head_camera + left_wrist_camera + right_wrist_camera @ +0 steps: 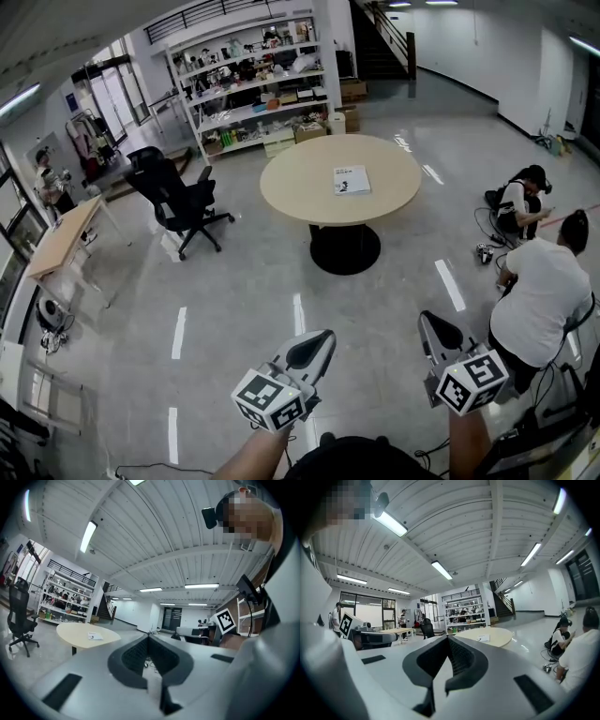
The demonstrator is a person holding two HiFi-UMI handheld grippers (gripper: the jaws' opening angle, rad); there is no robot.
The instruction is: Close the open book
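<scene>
The head view looks down from high up, with the round table (300,187) far ahead. Both gripper views sit low and look level along their jaws. All three see that table.

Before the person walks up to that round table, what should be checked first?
1. Book lying on the round table: ok.
2. Book actually open: cannot tell, it is too far off.
3. Left gripper empty, jaws together: ok.
4. Right gripper empty, jaws together: ok.
5. Way to the table: ok, the office chair stands off to the left and the seated person off to the right.
6. Book within reach: not ok, the table is well ahead across the floor.
</scene>
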